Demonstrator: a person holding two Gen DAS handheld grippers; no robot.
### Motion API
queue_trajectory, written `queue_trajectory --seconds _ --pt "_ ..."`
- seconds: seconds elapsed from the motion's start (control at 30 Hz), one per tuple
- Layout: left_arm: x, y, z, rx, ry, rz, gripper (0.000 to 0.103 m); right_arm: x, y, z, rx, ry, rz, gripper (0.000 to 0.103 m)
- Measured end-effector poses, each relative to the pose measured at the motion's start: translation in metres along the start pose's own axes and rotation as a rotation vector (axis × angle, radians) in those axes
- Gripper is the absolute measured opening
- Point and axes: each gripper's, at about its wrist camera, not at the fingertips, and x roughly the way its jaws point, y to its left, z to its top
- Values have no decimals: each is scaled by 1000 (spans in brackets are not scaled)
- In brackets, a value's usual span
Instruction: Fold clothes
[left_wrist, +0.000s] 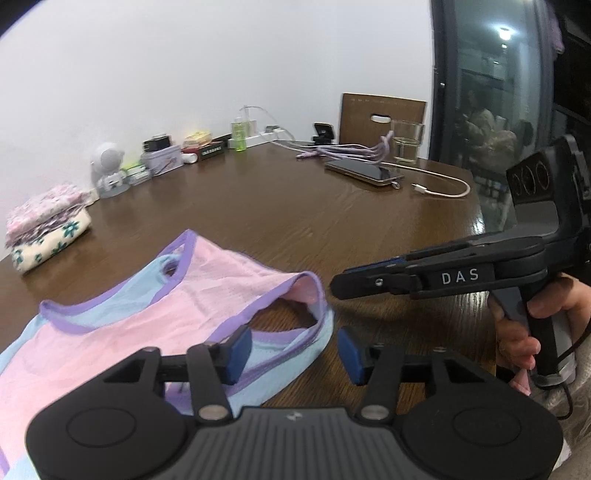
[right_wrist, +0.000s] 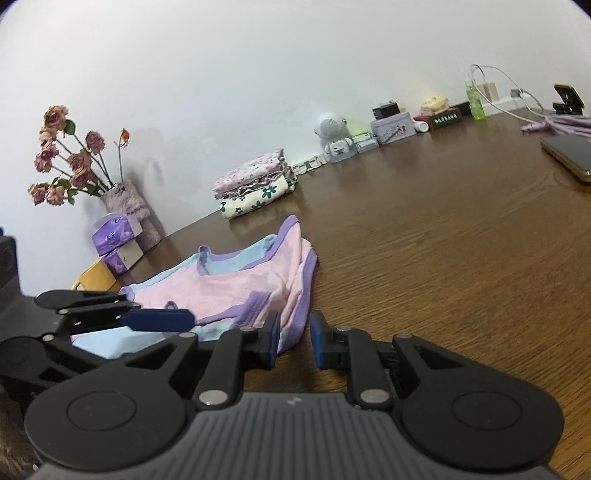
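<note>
Dark brown wood-grain table (left_wrist: 280, 221) fills both views; its far edge runs along a white wall.

Pink mesh garment with light-blue panels and purple trim (left_wrist: 155, 314) lies spread and rumpled on the near part of the table, unfolded, armholes and neckline open toward the far side. Right wrist view shows the same garment (right_wrist: 236, 284) bunched at its right edge, a purple band turned up.

Left gripper (left_wrist: 293, 350): black frame, blue pads, jaws set wide apart and holding nothing. Its left pad hangs over the garment's light-blue edge, its right pad over bare wood; whether the left pad touches the cloth cannot be told.

Right gripper (right_wrist: 293, 339): jaws parted by a moderate gap, nothing between them, positioned just off the garment's right edge. In the left wrist view it comes in from the right with a hand (left_wrist: 532, 332) on its handle; seen side-on there, its gap cannot be judged.

Stack of folded floral cloths, pink over cream with teal flowers (right_wrist: 255, 184), sits well behind the garment near the wall.

Vase of dried pink roses (right_wrist: 70, 166) stands at far left beside a purple tissue pack (right_wrist: 114, 236).

Dark smartphone (left_wrist: 364, 171) lies at far right, near a clear drinking glass (left_wrist: 406, 142).
</note>
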Motion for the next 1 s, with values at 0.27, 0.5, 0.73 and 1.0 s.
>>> queue_trajectory --seconds 0.27,0.5,0.73,1.0 --pt "12 1 13 -9 -17 -51 3 2 3 2 -11 -6 11 26" --pt "6 8 13 -46 -50 -36 3 4 -3 -1 12 -3 5 26" --pt "13 13 10 -111 -9 -39 5 6 1 3 -3 4 19 26" --pt "19 10 2 -120 16 -82 7 11 14 13 -45 16 35 26"
